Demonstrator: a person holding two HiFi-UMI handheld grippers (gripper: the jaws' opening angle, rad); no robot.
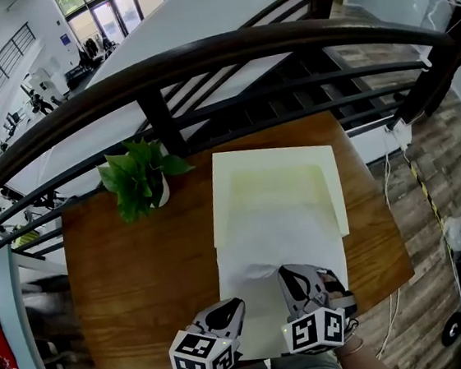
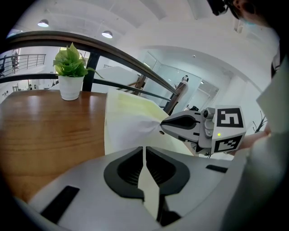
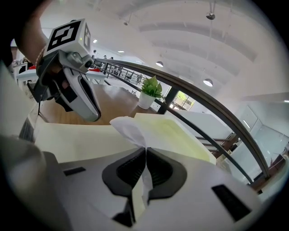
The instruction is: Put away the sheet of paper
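So you're at a wooden table (image 1: 133,273) pushed up against a dark curved railing (image 1: 200,59), on what looks like an upper level with an open office floor down behind it. A pale yellow folder (image 1: 275,174) lies flat on the table, and I'll place everything off that. Just off the folder's far left corner there's a small white pot (image 2: 71,87) with a leafy green plant (image 1: 137,178) in it. The sheet of paper (image 1: 279,248) is white and runs from the folder's near end back toward you. Its far end overlaps the folder, but I honestly can't tell if it's tucked inside or just lying on top. Both your grippers sit at the sheet's near end, on your side of the folder, side by side and pointing forward and down at the table. Your left gripper (image 2: 144,153) has its jaws clamped together on the paper's edge, with a thin white strip pinched between the pads. Your right gripper (image 3: 145,155) is clenched on the paper too, a bit closer to the folder than the left one, and the sheet is bunched up into a little peak right where it bites. As for print, what shows is the black-and-white square markers on the left cube (image 1: 202,356) and the right cube (image 1: 315,329).
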